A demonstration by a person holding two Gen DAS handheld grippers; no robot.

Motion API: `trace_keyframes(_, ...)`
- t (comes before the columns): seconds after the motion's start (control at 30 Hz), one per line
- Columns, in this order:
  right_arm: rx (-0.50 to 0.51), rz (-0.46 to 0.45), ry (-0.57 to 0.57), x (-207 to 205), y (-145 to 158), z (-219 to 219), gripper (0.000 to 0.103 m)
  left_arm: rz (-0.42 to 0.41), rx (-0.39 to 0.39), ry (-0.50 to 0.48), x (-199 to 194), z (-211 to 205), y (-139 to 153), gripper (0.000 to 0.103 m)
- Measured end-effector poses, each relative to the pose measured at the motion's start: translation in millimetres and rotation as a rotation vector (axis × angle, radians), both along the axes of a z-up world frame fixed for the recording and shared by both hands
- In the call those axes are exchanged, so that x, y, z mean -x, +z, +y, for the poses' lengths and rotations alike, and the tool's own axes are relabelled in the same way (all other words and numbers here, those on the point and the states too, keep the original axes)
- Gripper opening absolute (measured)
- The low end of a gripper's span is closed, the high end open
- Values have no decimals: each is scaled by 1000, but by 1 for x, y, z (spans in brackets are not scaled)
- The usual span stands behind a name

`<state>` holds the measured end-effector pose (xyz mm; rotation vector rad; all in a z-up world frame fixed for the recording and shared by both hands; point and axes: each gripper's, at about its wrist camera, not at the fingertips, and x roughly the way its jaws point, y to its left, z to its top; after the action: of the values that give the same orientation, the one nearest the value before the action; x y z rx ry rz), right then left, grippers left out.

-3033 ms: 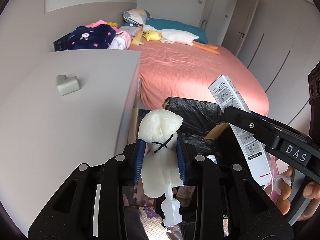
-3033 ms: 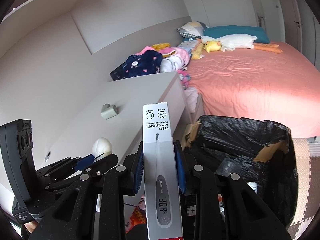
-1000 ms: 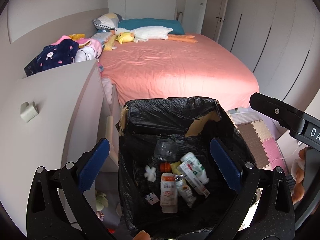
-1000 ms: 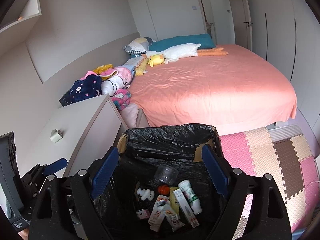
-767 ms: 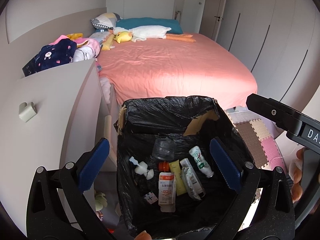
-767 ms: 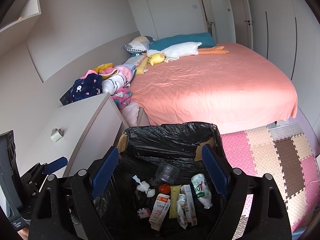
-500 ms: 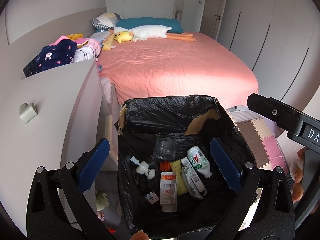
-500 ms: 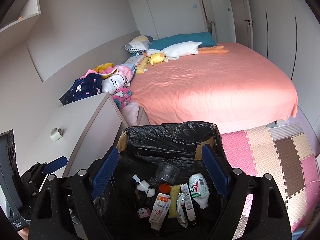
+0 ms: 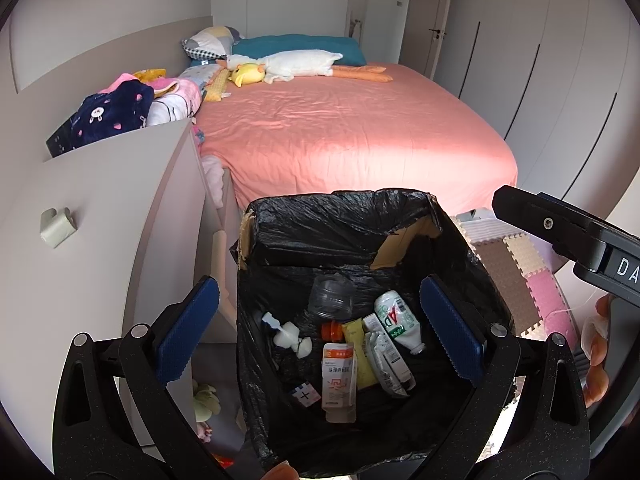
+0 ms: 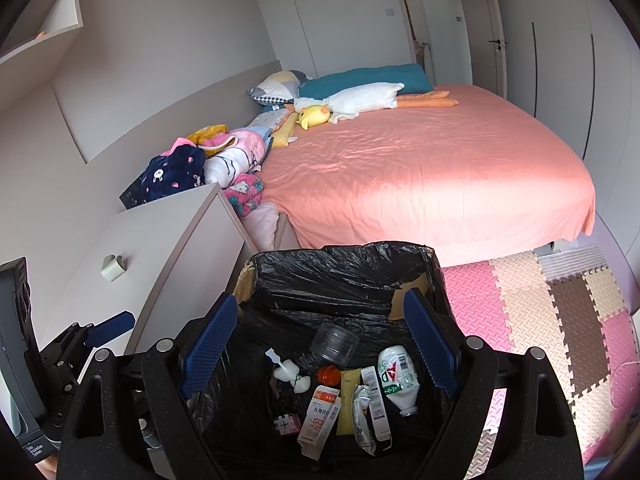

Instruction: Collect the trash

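Both hand-held grippers [image 9: 316, 332] [image 10: 320, 342] spread above bin [image 9: 344, 216]

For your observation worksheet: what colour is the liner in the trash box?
Black; the liner shows best in the right wrist view.

A pink bed [image 10: 420, 176] is carrying plush toys [image 10: 348, 106]; a small grey piece, perhaps foam [image 9: 58, 227], is lying on the white cabinet [image 9: 100, 208].

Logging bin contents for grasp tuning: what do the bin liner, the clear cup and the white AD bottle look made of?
Bin liner: thin black plastic film, glossy and crinkled. It lines what looks like a cardboard box, brown and matte where exposed. Clear cup: transparent, probably rigid plastic; the liner shows through. White AD bottle: likely plastic, smooth with a printed label.
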<state>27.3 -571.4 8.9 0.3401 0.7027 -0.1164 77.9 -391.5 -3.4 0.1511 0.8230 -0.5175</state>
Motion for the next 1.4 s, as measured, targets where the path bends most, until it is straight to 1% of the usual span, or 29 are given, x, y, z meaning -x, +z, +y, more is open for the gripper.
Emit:
trace_keyframes(0.13,0,0,1,0,0,0,85,-4,-12,5,-1,1,1,97)
trace_keyframes(1.4,-2,6,0,1,-2,-1,85,-4,-41,-18,3,-6,-2,97)
